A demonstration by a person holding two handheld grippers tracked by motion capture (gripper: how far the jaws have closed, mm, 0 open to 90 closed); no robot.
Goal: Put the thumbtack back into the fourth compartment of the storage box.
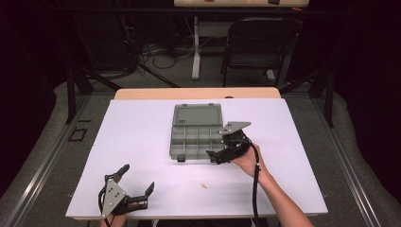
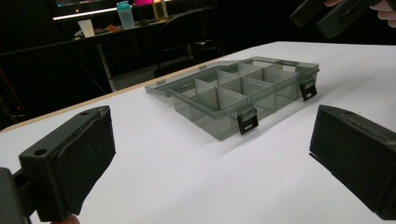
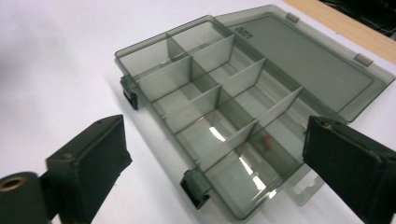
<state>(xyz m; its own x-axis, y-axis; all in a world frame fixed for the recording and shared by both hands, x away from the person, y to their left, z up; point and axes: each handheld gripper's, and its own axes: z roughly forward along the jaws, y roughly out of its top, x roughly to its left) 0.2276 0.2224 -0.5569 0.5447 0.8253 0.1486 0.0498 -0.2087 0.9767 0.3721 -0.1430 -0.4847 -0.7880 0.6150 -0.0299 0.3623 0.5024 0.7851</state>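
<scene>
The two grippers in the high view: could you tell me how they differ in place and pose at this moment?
The left gripper sits near the table's front edge, far from the organizer box; the right gripper is beside the box's right front corner. The left gripper's jaws point right along the table; the right gripper's point left toward the box. Both are open and hold nothing.

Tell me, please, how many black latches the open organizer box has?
2: both on the front wall of the organizer box, one latch near its left corner, the other latch near its right corner.
</scene>
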